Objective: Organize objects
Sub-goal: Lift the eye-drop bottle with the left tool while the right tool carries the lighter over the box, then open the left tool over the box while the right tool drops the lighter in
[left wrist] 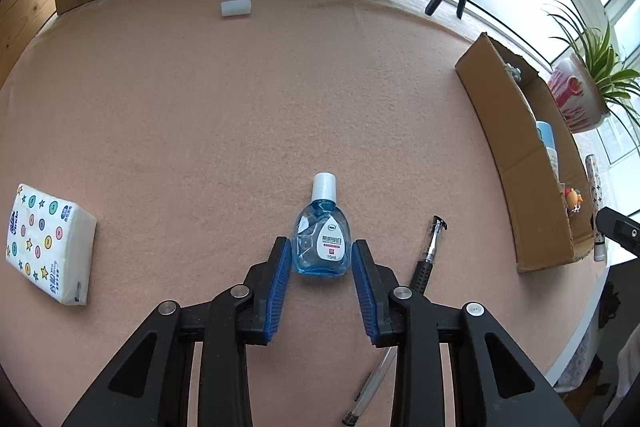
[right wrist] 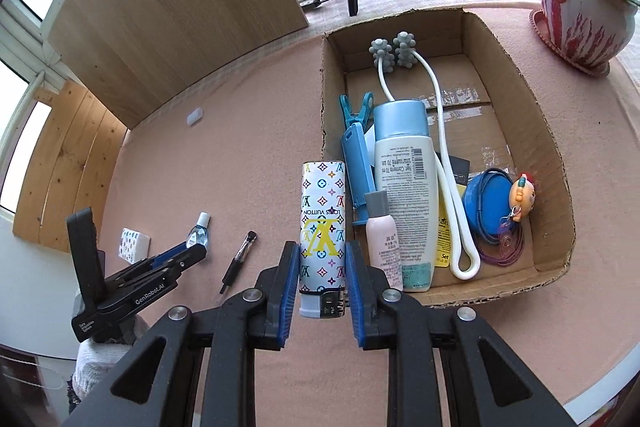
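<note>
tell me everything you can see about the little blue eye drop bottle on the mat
The eye drop bottle is small, of clear blue plastic with a white screw cap and a white label with printed characters. It lies flat on the pink felt mat, label up, cap pointing away from the camera. It sits between the blue pads of the left hand-held gripper, which flank it without visibly pressing on it. A black pen lies just beside it, not touching.
</note>
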Demonstrator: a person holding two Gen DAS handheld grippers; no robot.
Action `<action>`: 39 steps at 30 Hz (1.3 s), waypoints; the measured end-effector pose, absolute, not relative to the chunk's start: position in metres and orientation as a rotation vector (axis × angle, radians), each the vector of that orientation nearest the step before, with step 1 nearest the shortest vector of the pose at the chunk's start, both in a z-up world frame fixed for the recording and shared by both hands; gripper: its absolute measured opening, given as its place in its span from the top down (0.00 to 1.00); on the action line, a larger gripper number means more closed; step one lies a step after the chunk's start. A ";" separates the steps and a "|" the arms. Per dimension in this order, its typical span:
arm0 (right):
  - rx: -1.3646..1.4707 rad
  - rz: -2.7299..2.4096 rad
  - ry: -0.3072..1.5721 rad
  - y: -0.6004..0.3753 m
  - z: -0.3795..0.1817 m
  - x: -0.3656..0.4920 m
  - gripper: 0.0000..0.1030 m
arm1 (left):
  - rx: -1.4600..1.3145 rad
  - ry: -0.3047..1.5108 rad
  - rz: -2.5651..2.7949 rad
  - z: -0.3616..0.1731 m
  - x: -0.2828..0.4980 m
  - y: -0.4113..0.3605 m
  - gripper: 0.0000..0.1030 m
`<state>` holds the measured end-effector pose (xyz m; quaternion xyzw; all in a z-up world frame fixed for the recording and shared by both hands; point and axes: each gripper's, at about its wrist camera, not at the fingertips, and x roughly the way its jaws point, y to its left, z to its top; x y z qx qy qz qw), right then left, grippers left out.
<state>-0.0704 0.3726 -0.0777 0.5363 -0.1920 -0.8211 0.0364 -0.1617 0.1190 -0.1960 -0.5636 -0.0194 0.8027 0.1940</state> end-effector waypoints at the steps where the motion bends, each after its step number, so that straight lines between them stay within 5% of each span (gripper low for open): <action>1: 1.642 -2.523 -0.589 0.374 -0.076 -0.069 0.80 | -1.578 -0.044 2.256 -0.196 -0.162 0.121 0.66; 19: 1.619 -2.663 -0.455 0.403 -0.064 -0.052 0.80 | -1.462 -0.142 2.242 -0.158 -0.159 0.149 0.68; 39: 1.526 -2.756 -0.275 0.409 -0.046 -0.052 0.80 | -1.280 -0.043 2.134 -0.101 -0.164 0.290 0.68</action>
